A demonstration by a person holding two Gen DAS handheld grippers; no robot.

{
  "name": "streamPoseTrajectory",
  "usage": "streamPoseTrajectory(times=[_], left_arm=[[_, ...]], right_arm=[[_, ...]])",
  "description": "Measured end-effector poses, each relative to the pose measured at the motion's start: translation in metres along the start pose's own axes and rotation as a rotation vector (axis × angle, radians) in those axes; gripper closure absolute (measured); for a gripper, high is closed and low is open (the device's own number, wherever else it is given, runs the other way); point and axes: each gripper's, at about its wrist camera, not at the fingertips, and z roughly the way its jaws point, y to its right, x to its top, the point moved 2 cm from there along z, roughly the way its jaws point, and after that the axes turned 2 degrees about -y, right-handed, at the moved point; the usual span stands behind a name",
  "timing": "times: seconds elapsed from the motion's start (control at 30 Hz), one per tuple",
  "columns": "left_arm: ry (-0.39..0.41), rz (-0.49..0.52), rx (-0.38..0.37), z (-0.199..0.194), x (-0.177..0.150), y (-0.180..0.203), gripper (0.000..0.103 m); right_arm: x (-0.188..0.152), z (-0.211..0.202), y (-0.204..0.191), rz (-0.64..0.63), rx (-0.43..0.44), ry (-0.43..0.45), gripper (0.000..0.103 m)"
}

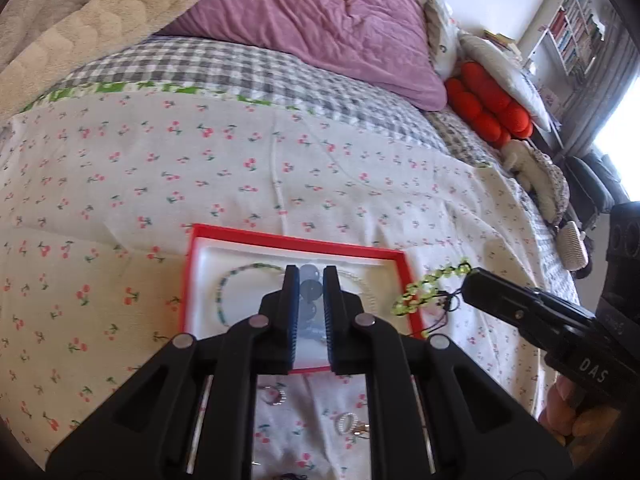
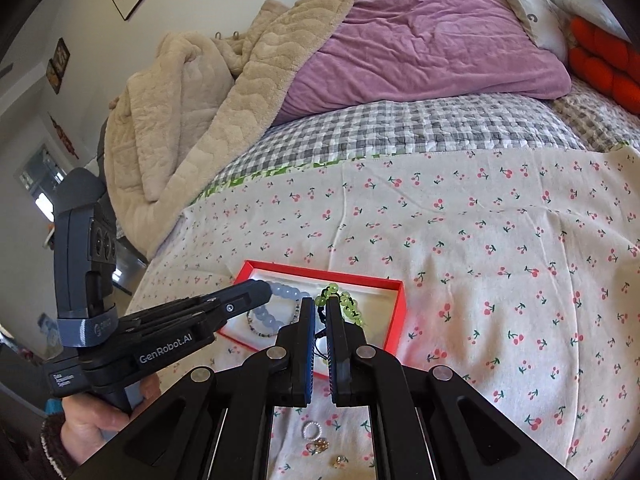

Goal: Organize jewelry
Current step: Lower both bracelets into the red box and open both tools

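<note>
**Red box (image 1: 296,240) on the cherry sheet, both grippers over it**

Red card rim, white lining, lying flat on the cherry-print sheet (image 1: 120,184). Over the box's near half: left gripper (image 1: 311,276), jaws drawn narrow with the blue bead bracelet (image 1: 310,292) filling the gap between them. Pinched or merely straddled, impossible to tell; lower beads hidden behind the fingers. From the right wrist camera, pale blue beads curving away from that gripper's tip, inside the box's left part.

At the box's right edge: right gripper (image 2: 320,304), clenched on the black cord of the green bead bracelet (image 2: 344,308). Green loop dangling above the box's right rim, cord mostly swallowed between the pads.

Inside the box, left of the blue beads: a thin green-and-white beaded strand (image 1: 240,276), partly covered by the gripper. To the right, a pearl strand (image 1: 368,288), faint against the lining.

On the sheet just this side of the box: small rings (image 2: 312,430) and gold pieces (image 2: 318,446), blurred, glimpsed only through the gripper frame, exact kind unclear
</note>
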Motion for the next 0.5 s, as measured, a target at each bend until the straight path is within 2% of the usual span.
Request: streamPoseTrajectory(times=[0.23, 0.37, 0.5], left_arm=[[-0.005, -0.006, 0.102, 0.000, -0.001, -0.019, 0.090], [0.009, -0.014, 0.119, -0.006, 0.001, -0.023, 0.089], [-0.001, -0.019, 0.131, -0.010, -0.002, -0.025, 0.073]], right_arm=[[0.003, 0.016, -0.026, -0.043, 0.028, -0.018, 0.098], [0.006, 0.023, -0.037, -0.042, 0.080, -0.020, 0.098], [0.004, 0.036, -0.040, -0.062, 0.065, -0.052, 0.098]])
